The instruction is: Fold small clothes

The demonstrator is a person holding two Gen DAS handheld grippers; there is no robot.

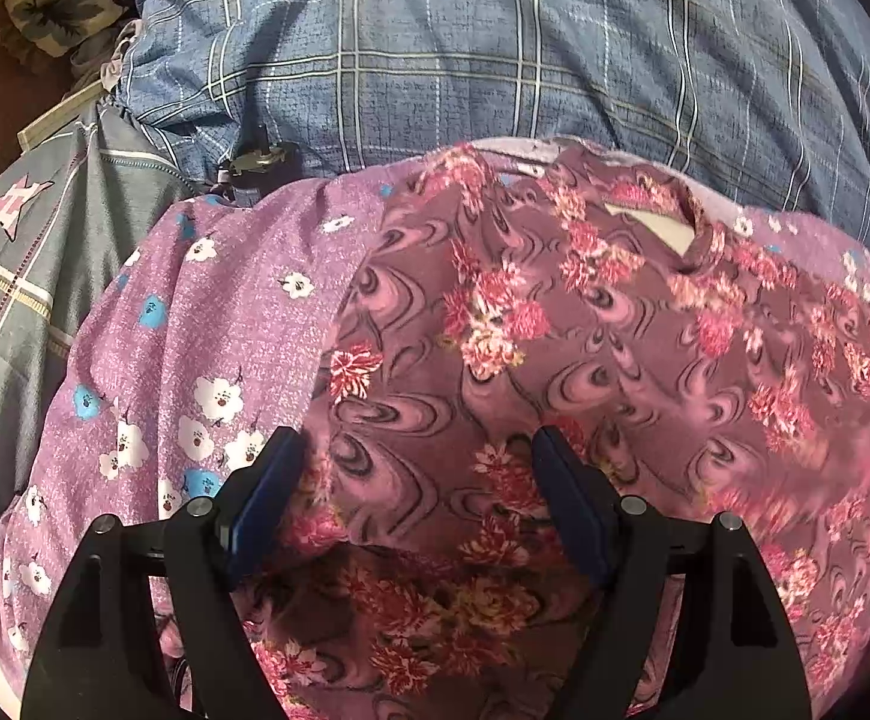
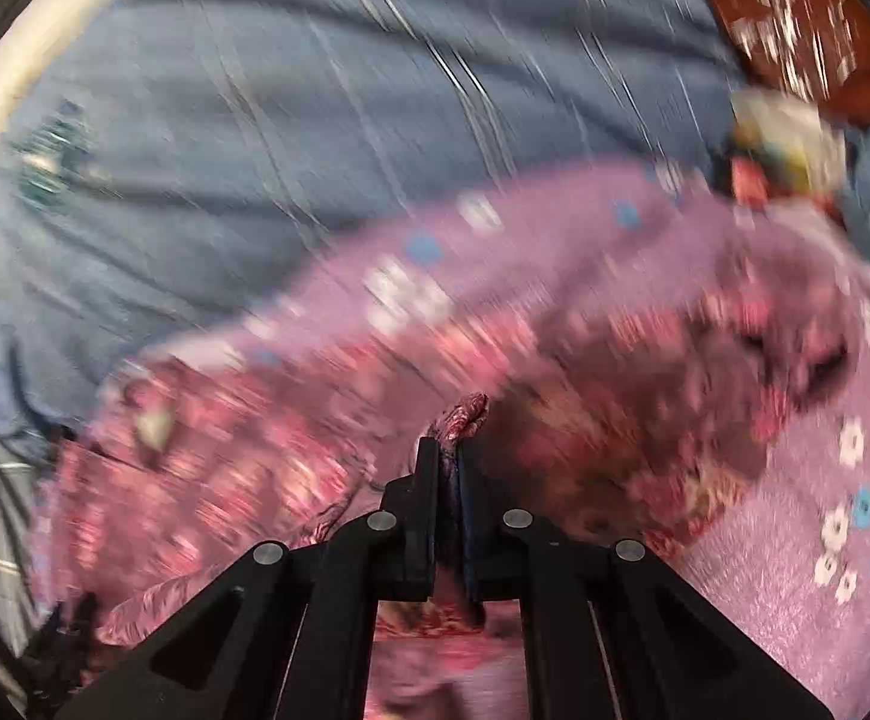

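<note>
Underneath, lilac cloth (image 1: pixel 195 324), plaid bedding (image 1: pixel 435 48).

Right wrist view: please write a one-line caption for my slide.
Right gripper shut on a pinch of the floral garment, above a lilac flowered cloth.

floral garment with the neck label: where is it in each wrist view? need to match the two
Left wrist: the floral garment fills the centre and right, neck label toward the top; the open left gripper straddles its near edge.
Right wrist: blurred, it spans the lower left to the centre right; the right gripper is shut on a pinch of it.
Shared landmark: the lilac cloth with white and blue flowers under it.
</note>
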